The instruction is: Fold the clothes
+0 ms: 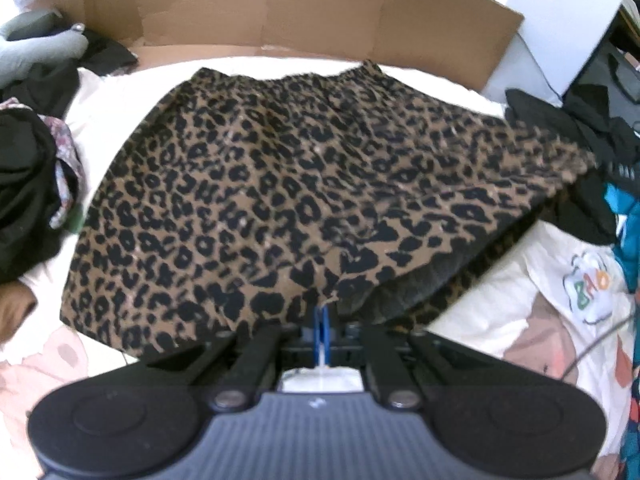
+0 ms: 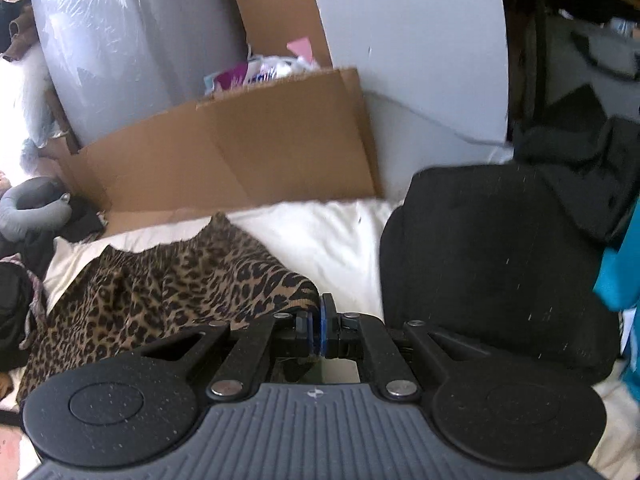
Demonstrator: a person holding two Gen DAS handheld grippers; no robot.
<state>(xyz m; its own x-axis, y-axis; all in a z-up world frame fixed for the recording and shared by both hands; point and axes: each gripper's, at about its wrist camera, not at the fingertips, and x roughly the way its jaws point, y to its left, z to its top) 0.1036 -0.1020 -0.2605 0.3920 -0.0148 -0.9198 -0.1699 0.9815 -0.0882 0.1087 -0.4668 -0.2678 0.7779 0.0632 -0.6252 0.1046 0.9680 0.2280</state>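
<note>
A white bed sheet covers the work surface and fills the middle of both views. On it lies a leopard-print skirt, spread wide across the centre of the left wrist view with its gathered waistband toward the top of the frame and its hem toward the bottom; its lower right portion is lifted off the sheet, exposing a dark lining beneath. A flattened cardboard box stands along the upper edge of the sheet, behind the waistband. A folded black garment occupies the right half of the right wrist view, resting on the sheet, well apart from the skirt. A pile of dark clothes sits at the left edge of the left wrist view, with a grey neck pillow in the upper left corner. A teal garment shows at the right edge of the right wrist view. The left gripper, bottom centre, has its jaws pressed together on the skirt's hem. The right gripper, bottom centre of its view, has its jaws closed on a corner of the same skirt, which trails away to the left of the frame.
</note>
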